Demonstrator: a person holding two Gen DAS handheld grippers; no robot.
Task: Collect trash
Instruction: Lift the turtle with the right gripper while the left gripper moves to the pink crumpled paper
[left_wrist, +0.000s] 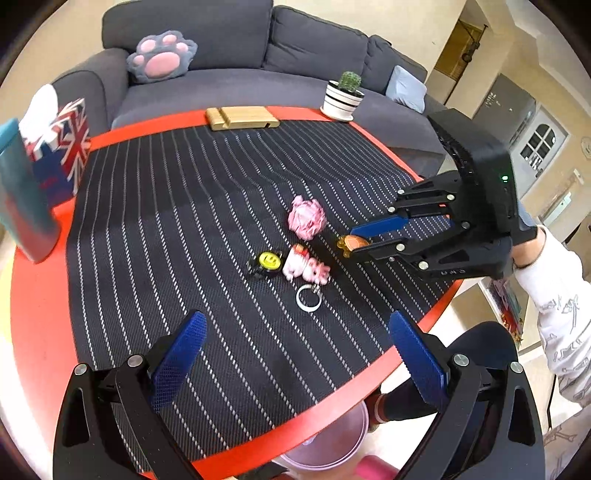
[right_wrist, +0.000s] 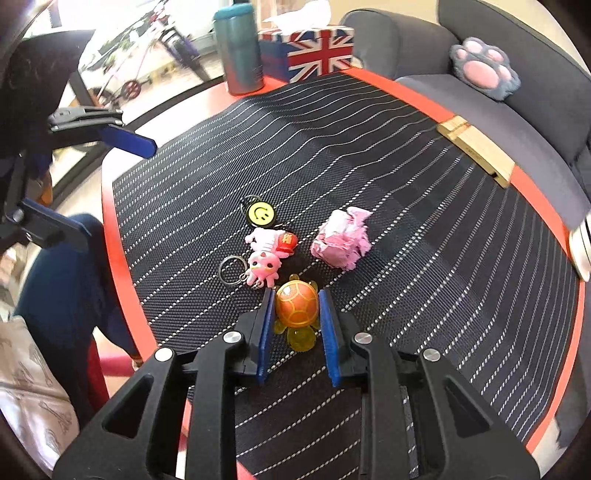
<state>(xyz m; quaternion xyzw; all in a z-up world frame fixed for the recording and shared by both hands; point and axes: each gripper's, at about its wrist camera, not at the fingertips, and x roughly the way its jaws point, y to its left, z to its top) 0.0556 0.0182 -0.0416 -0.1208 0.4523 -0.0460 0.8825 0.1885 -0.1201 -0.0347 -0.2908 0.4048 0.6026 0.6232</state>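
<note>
An orange turtle toy (right_wrist: 297, 306) sits between the blue pads of my right gripper (right_wrist: 296, 295), which is shut on it just above the striped mat. From the left wrist view the same turtle (left_wrist: 352, 244) shows at the right gripper's (left_wrist: 351, 240) tips. A crumpled pink paper ball (right_wrist: 341, 242) (left_wrist: 306, 220) lies on the mat beyond it. A pink keychain figure (right_wrist: 267, 254) (left_wrist: 306, 266) and a yellow smiley tag (right_wrist: 261, 213) (left_wrist: 268, 260) lie to its left. My left gripper (left_wrist: 295, 332) hangs open over the mat's near part, with nothing between its fingers.
A round red table (left_wrist: 37, 332) carries the striped mat. On it stand a teal bottle (right_wrist: 240, 48), a flag-print tissue box (right_wrist: 314, 51), a wooden stand (left_wrist: 242, 117) and a potted cactus (left_wrist: 343, 96). A pink bin (left_wrist: 328, 443) sits below the table's near edge. A grey sofa (left_wrist: 229, 44) lies behind.
</note>
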